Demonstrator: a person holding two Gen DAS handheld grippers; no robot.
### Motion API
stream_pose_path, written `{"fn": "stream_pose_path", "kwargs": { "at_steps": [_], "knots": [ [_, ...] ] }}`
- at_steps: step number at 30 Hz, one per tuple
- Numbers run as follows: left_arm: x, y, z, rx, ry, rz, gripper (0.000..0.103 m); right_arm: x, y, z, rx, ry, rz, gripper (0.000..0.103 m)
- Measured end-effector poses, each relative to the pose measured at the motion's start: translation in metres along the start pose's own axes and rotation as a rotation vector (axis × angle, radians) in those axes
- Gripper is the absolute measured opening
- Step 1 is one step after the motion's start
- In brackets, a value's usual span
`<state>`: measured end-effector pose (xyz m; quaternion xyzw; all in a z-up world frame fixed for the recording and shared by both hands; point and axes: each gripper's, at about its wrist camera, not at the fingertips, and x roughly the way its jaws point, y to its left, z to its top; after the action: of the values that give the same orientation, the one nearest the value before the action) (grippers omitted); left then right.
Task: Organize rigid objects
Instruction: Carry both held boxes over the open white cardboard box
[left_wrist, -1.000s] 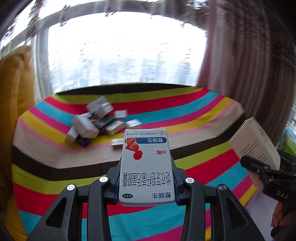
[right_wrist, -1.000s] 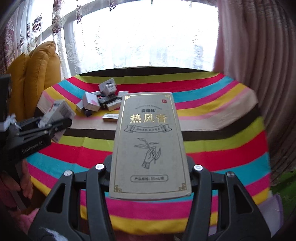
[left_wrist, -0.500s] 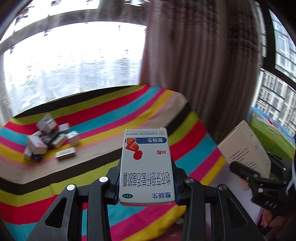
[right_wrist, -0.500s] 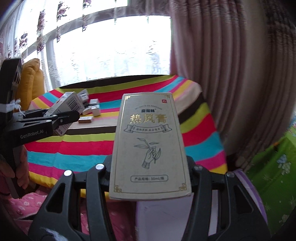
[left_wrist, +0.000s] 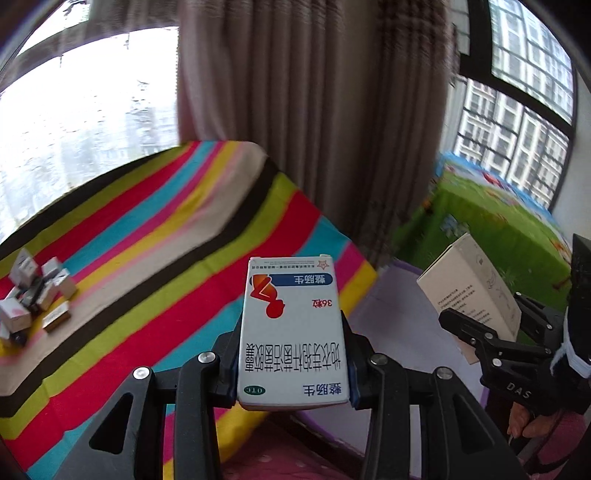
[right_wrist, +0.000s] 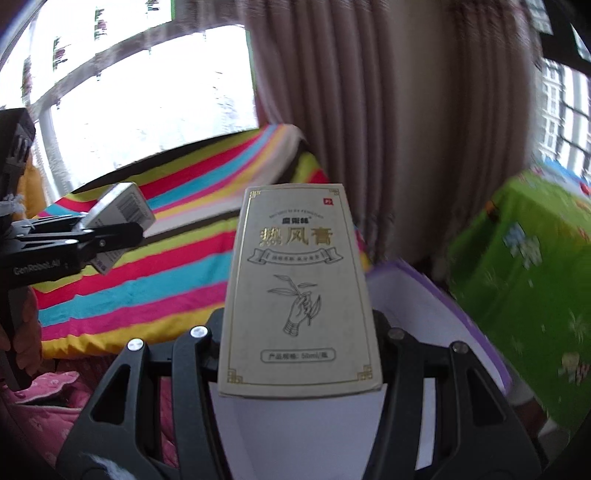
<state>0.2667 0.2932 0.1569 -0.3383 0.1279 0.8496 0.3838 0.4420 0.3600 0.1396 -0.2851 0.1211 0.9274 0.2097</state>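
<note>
**Both tongs carrying boxes away from the striped surface**

I see the pinkish-brown pleated curtain (left_wrist: 321, 110) filling the middle of both views, hanging behind the far corner of the surface covered in a rainbow-striped cloth (left_wrist: 155, 236). To the right stands a bright green printed box-like piece (right_wrist: 524, 280), and below it, beside the striped cloth's edge, a white container with a purple rim (right_wrist: 454, 306).

My right tongs (right_wrist: 299, 354) pinch a tall beige cardboard carton with gold lettering and a drawn hand holding a sprig (right_wrist: 299, 288); their pads press on its lower sides and it stands upright above the white container. In the left wrist view the same carton (left_wrist: 476, 291) shows tilted at the right edge, with fingers (left_wrist: 524, 424) on the handle below it.

My left tongs (left_wrist: 293, 365) pinch a white flat medicine box with a blue band and a red figure (left_wrist: 291, 332), printed side toward the camera and upside down, held off the striped cloth's near corner. From the right wrist view this box (right_wrist: 122, 210) shows its barcode end.

A small heap of white and grey little boxes (left_wrist: 33, 291) lies on the cloth, well apart from both tongs, at the far left.
</note>
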Motion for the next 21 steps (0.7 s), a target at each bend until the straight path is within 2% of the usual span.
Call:
{"fn": "stream_pose_path", "kwargs": {
  "at_steps": [10, 16, 21],
  "knots": [
    [0.031, -0.059, -0.02, 0.149, 0.092, -0.073, 0.042, -0.008, -0.047, -0.034, 0.096, 0.062, -0.075, 0.055],
    [0.06, -0.068, -0.031, 0.185, 0.17, -0.108, 0.042, 0.003, -0.054, -0.047, 0.101, 0.116, -0.09, 0.055],
    [0.078, -0.078, -0.043, 0.22, 0.222, -0.094, 0.042, 0.015, -0.053, -0.053, 0.108, 0.144, -0.099, 0.055]
  ]
}}
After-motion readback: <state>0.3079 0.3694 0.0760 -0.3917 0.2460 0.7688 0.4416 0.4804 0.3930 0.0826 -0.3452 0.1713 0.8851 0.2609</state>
